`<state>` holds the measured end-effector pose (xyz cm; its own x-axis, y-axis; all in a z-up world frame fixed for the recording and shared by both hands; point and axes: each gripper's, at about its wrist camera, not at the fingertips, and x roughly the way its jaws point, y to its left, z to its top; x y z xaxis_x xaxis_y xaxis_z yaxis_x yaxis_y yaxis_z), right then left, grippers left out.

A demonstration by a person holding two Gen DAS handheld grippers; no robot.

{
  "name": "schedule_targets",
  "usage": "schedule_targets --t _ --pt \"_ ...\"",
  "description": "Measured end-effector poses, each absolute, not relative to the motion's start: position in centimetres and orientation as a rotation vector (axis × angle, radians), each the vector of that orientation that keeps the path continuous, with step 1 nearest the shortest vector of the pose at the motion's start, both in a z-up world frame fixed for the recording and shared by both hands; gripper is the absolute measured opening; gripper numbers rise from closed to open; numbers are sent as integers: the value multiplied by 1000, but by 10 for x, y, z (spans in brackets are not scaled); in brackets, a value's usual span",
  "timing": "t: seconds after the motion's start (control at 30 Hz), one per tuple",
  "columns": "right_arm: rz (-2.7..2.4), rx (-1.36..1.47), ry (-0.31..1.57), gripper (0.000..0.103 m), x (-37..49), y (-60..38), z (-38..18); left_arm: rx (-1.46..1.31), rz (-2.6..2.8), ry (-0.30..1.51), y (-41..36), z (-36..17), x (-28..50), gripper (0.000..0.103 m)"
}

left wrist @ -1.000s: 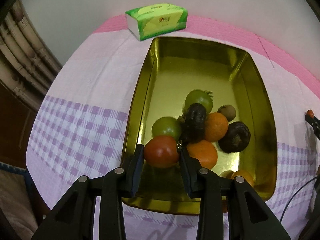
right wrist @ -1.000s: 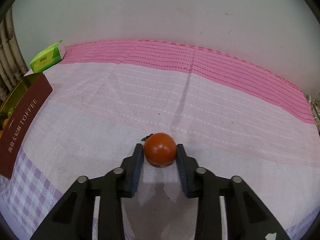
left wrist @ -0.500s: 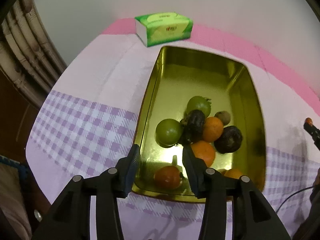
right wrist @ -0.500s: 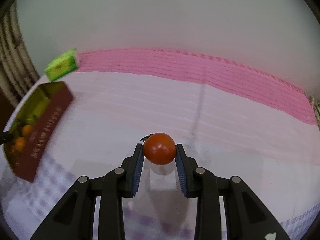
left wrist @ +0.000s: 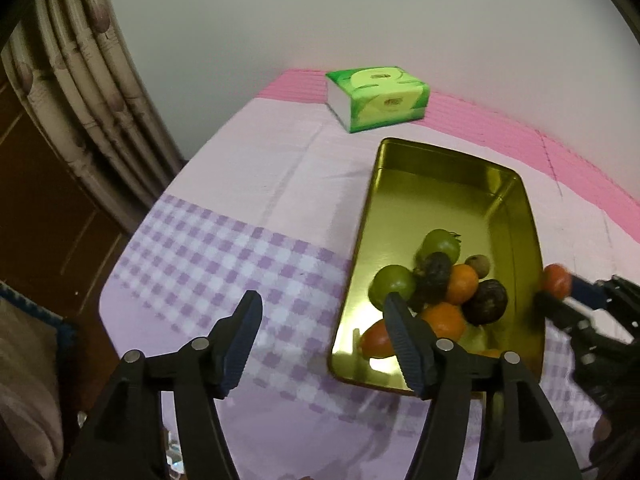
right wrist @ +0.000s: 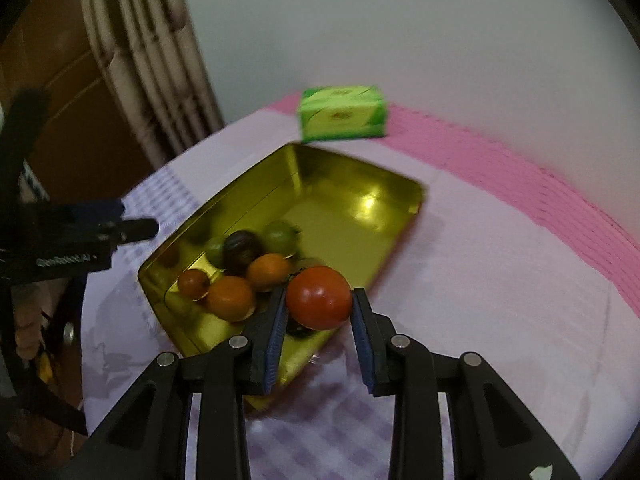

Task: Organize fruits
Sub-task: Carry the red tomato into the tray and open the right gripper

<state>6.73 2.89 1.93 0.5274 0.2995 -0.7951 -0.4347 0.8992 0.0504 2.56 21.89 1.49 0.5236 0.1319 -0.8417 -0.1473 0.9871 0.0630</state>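
Here, from the left wrist, we see a pink and lilac-checked tablecloth [left wrist: 256,184] running to a pale wall, a green tissue pack [left wrist: 378,98] at the far edge. Our left gripper [left wrist: 322,334] has just been opening and stands spread, empty, beside the gold tin [left wrist: 448,188] of mixed fruit. From the right wrist, our right gripper [right wrist: 318,320] pinches a glossy red tomato [right wrist: 319,297] over the tin's near corner.

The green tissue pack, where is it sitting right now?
In both wrist views the green tissue pack lies on the pink strip of the tablecloth by the wall, just beyond the far end of the gold tin and apart from it.
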Motion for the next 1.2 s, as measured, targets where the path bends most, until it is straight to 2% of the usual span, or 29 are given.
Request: schedule_targets --t 0.4,0.67,0.77,0.8,0.87,1.0,1.1,1.2 --pt "413 -239 998 30 70 68 -11 8 178 1022 221 11 21 65" --pt "387 -248 996 34 73 70 -11 -22 179 1042 222 5 18 65" --pt "380 -243 988 45 71 69 -6 -14 184 1048 222 4 17 65" --pt "380 -240 982 52 69 69 -4 -15 183 1050 221 3 17 65" --pt "388 -230 971 56 67 68 2 -15 181 1050 221 4 17 65" --pt "379 -225 947 71 56 62 15 -9 186 1043 220 5 14 65" --pt "360 -212 948 96 44 54 24 -9 190 1046 219 5 12 65" --pt "333 -206 965 99 35 45 26 -3 191 1050 217 6 11 65"
